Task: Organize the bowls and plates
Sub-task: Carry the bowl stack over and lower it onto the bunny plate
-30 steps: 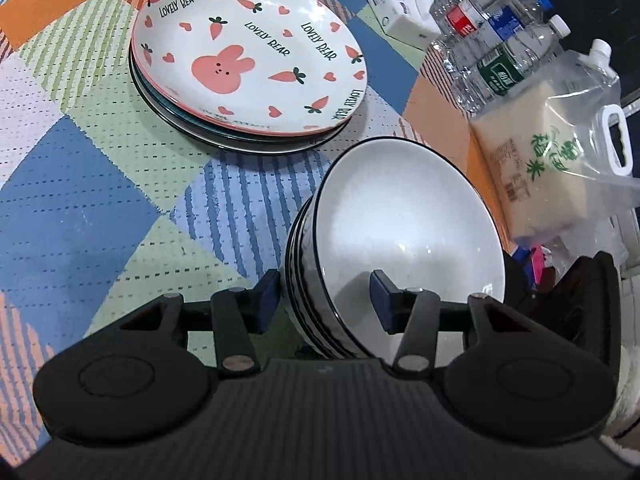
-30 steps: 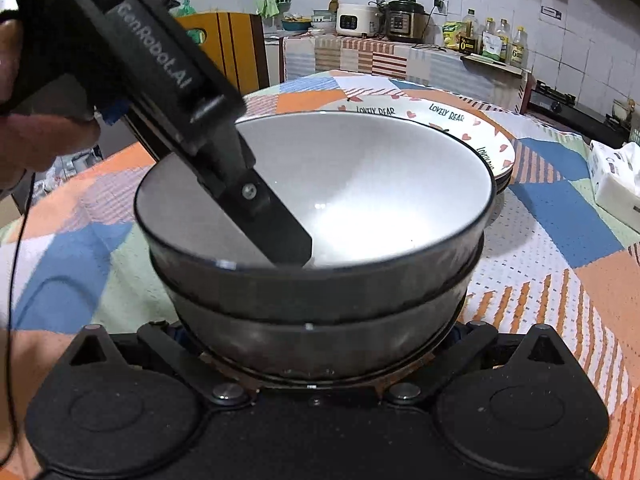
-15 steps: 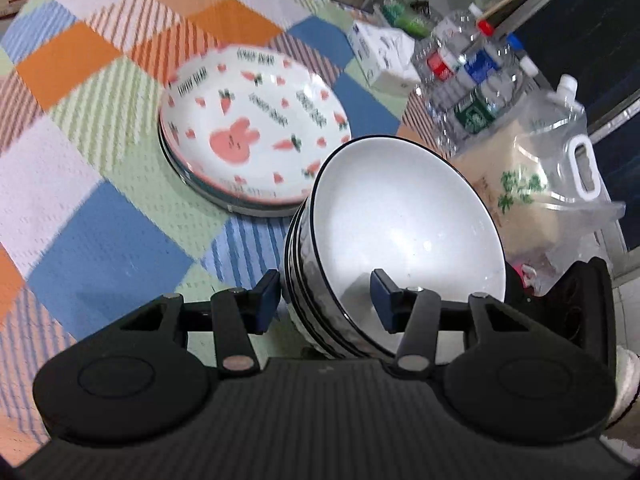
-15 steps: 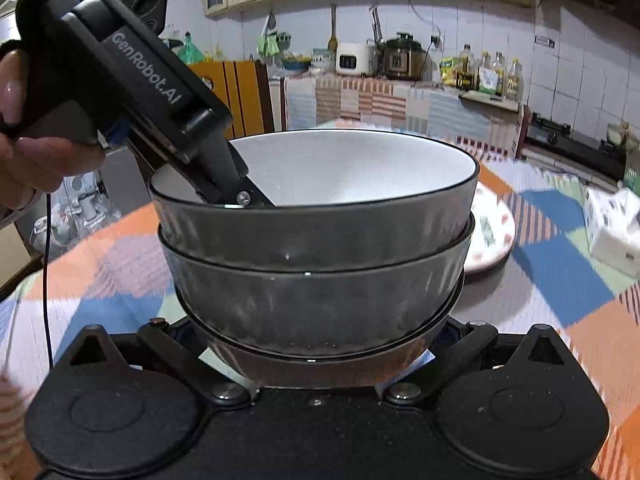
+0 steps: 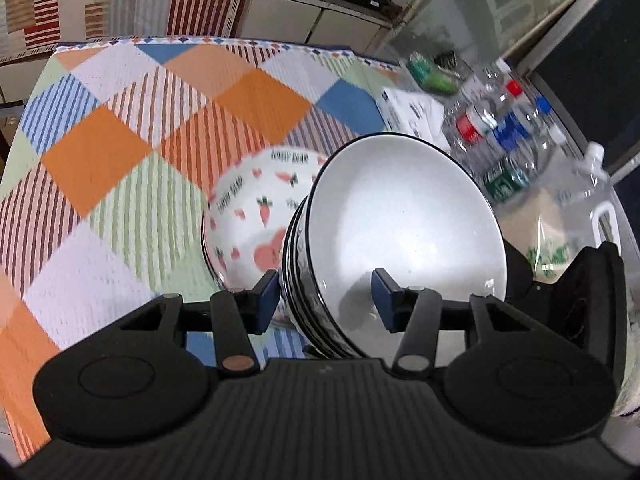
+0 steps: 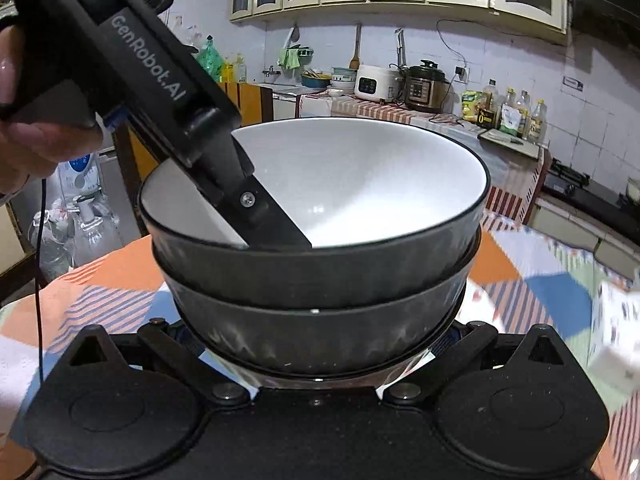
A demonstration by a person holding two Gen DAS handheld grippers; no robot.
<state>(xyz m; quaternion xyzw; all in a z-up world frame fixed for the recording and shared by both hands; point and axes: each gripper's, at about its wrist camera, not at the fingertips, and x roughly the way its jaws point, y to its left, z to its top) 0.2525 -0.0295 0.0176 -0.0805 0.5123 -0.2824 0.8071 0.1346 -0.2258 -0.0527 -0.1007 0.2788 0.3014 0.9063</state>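
A stack of black-sided, white-lined bowls point(image 5: 404, 236) is held in the air above the patchwork tablecloth. My left gripper point(image 5: 325, 300) is shut on the stack's rim, one finger inside the top bowl, one outside. My right gripper point(image 6: 320, 344) is shut on the stack's lower bowls point(image 6: 320, 328); its fingertips are hidden behind them. The left gripper's finger point(image 6: 264, 216) shows reaching into the top bowl point(image 6: 340, 188). A stack of plates topped by a bunny-and-carrot plate point(image 5: 256, 208) lies on the table, partly behind the bowls.
Water bottles point(image 5: 504, 136), a clear bag with a handle point(image 5: 572, 220) and a white tissue pack point(image 5: 412, 112) stand at the table's right side. The tablecloth point(image 5: 120, 152) stretches left. A kitchen counter with cookers point(image 6: 400, 84) lies beyond the table.
Both grippers have lifted the bowl stack off the table and carried it higher; the table and plates now look farther below. The grips have not changed.
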